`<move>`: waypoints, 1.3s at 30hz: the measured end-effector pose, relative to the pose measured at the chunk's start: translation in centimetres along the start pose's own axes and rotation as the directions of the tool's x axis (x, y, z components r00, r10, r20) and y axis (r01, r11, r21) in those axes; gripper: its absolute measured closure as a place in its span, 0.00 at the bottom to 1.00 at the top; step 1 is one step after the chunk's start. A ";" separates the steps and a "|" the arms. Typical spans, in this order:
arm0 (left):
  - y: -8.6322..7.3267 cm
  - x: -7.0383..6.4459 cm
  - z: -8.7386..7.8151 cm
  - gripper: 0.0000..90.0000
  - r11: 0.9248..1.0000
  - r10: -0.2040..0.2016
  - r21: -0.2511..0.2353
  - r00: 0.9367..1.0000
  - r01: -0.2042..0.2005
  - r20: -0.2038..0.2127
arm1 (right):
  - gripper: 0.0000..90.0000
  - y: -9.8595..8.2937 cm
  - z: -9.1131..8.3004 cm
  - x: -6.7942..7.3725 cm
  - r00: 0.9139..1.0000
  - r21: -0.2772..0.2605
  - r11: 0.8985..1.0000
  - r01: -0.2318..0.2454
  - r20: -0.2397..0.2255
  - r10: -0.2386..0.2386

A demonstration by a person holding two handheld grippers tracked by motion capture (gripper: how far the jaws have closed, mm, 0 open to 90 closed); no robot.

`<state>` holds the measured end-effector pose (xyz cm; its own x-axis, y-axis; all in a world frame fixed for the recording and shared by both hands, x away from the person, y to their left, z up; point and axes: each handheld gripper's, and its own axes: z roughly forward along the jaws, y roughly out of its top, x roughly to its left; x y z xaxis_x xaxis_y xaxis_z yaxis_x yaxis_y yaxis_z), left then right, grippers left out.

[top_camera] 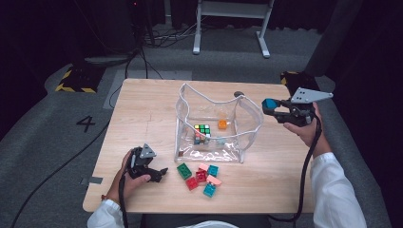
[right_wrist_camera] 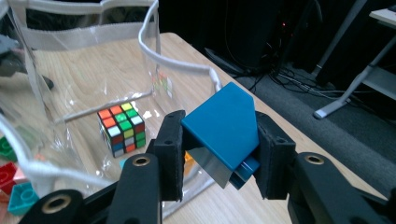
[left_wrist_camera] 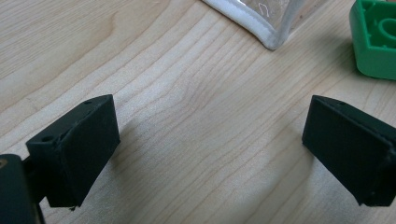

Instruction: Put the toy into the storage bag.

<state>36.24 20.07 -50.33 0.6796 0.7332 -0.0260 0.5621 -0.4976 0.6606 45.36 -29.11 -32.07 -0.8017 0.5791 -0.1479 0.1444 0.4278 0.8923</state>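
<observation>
The left claw (left_wrist_camera: 210, 149) stands wide open over bare table (left_wrist_camera: 187, 93). Ahead of it lies a clear bag's white-edged corner (left_wrist_camera: 268, 35); a green brick (left_wrist_camera: 373, 39) sits beyond its right jaw.

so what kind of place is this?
Probably a lab or data-collection studio: dark curtained surround, cables trailing over grey carpet, a floor marking "4", and a lone wooden table with a clear bag and toy bricks.

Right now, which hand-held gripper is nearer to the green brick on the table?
Left. The left hand-held gripper rests just left of the green brick; the right hand-held gripper is raised beyond the clear bag, holding a blue block.
</observation>
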 end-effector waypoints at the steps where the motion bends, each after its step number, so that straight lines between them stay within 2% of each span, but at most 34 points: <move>1: 0.0 0.0 0.0 0.04 1.000 0.000 0.000 1.000 0.000 0.001 | 0.66 0.3 0.1 0.0 1.000 -0.002 1.000 0.007 0.001 -0.007; 4: 0.0 0.0 0.0 0.05 1.000 0.000 0.000 1.000 0.000 0.000 | 0.66 1.1 0.6 0.0 1.000 -0.005 1.000 0.009 -0.012 -0.009; 9: 0.0 0.0 0.0 0.05 1.000 0.000 0.000 1.000 0.000 0.001 | 0.66 2.7 1.8 0.2 0.997 0.003 0.998 0.061 -0.055 -0.061; 10: 0.0 0.0 0.0 0.05 1.000 0.000 0.000 1.000 0.000 0.001 | 0.66 2.9 2.1 0.3 0.996 0.007 0.998 0.067 -0.067 -0.067; 11: 0.0 0.0 0.0 0.05 1.000 0.000 0.000 1.000 0.000 0.001 | 0.66 3.2 2.5 0.3 0.992 0.000 0.996 0.093 -0.082 -0.092; 13: 0.0 0.0 0.0 0.04 1.000 0.000 0.000 1.000 0.000 0.001 | 0.66 3.7 3.2 0.5 0.991 0.008 0.994 0.105 -0.087 -0.103; 17: 0.0 0.0 0.0 0.04 1.000 0.000 0.000 1.000 0.000 0.001 | 0.66 4.2 4.3 1.0 0.985 0.015 0.993 0.119 -0.124 -0.116; 21: 0.0 0.0 0.0 0.04 1.000 0.000 0.001 1.000 0.000 0.001 | 0.66 4.5 5.5 1.9 0.973 0.027 0.989 0.148 -0.184 -0.141; 25: 0.0 0.0 0.0 0.05 1.000 0.000 0.001 1.000 0.000 0.001 | 0.66 4.5 6.9 2.9 0.950 0.073 0.977 0.199 -0.258 -0.174; 26: 0.0 0.0 0.0 0.04 1.000 0.000 0.001 1.000 0.000 0.001 | 0.66 4.5 7.4 3.1 0.941 0.093 0.971 0.221 -0.282 -0.188; 29: 0.0 0.0 0.0 0.05 1.000 0.000 0.001 1.000 0.000 0.001 | 0.66 4.5 8.5 3.6 0.926 0.158 0.952 0.260 -0.322 -0.200; 30: 0.0 0.0 0.0 0.05 1.000 0.000 0.000 1.000 0.000 0.001 | 0.66 4.4 8.9 3.7 0.926 0.172 0.950 0.261 -0.323 -0.196; 33: 0.0 0.0 0.0 0.05 1.000 0.000 0.001 1.000 0.000 0.000 | 0.66 4.5 10.2 3.7 0.924 0.243 0.923 0.297 -0.316 -0.214; 35: 0.0 0.0 0.0 0.05 1.000 0.000 0.000 1.000 0.000 0.000 | 0.66 4.5 10.8 3.7 0.927 0.278 0.912 0.301 -0.309 -0.212; 36: 0.0 0.0 0.0 0.05 1.000 0.000 0.000 1.000 0.000 -0.001 | 0.66 4.4 11.0 3.7 0.925 0.291 0.906 0.308 -0.313 -0.214; 37: 0.0 0.0 0.0 0.05 1.000 0.000 0.000 1.000 0.000 -0.001 | 0.66 4.4 11.4 3.6 0.925 0.317 0.895 0.316 -0.314 -0.215; 38: 0.0 0.0 0.0 0.05 1.000 0.000 0.000 1.000 0.000 -0.001 | 0.66 4.4 11.5 3.6 0.929 0.345 0.885 0.313 -0.306 -0.209; 39: 0.0 0.0 0.0 0.05 1.000 0.000 0.000 1.000 0.000 0.000 | 0.66 4.3 11.7 3.6 0.928 0.356 0.877 0.322 -0.303 -0.218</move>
<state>36.23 20.08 -50.33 0.6799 0.7329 -0.0261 0.5619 -0.4978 0.6606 49.93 -17.06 -33.72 -0.9510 0.2336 -0.2024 0.0747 0.8091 0.5829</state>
